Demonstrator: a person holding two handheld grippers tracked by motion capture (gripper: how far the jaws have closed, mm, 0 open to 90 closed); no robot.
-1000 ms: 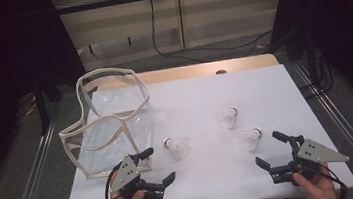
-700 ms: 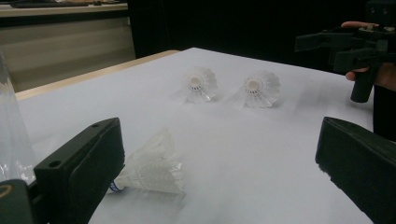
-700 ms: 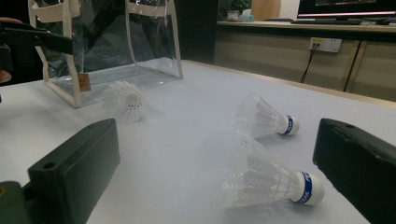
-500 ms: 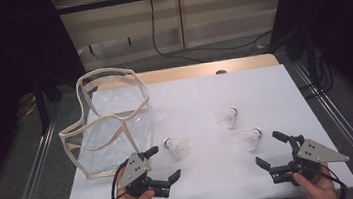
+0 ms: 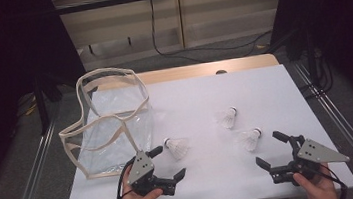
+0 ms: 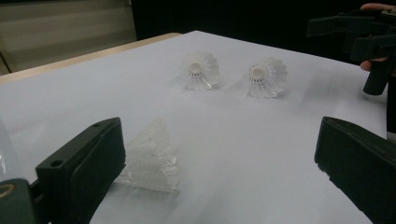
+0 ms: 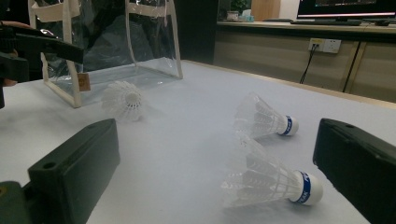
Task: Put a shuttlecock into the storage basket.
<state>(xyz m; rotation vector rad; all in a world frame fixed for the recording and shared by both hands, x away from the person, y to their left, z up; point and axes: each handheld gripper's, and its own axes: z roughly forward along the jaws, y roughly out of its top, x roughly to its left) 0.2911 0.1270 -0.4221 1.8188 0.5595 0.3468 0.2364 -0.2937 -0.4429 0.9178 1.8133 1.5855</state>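
A person sits at a white table (image 5: 263, 84) and holds a claw tool in each hand.

The left gripper (image 5: 167, 163) is low, near the front edge of the table. Its two black jaws are spread wide apart and there is nothing between them that they hold. A white shuttlecock (image 5: 177, 147) lies on its side just beside the far jaw, on the table. In the left gripper view this nearest shuttlecock (image 6: 152, 158) lies right next to the jaw on the left side, but I cannot tell if it touches it.

The right gripper (image 5: 271, 150) is near the front right corner of the table. Its jaws are wide open too, and they hold nothing. A second shuttlecock (image 5: 250, 139) lies on its side just past the open jaws. In the right gripper view it lies between the two jaws, a bit farther off, with its round white tip and blue band pointing to the right.

A third shuttlecock (image 5: 228, 117) lies a little farther back on the table, near the second one. It also has a blue band by its tip.

A clear plastic bag (image 5: 113, 132) with cream edges stands on the left side of the table. Its top is open. It is just behind the left gripper, and the first shuttlecock lies near its lower right corner.

All three shuttlecocks are out on the table, apart from each other.
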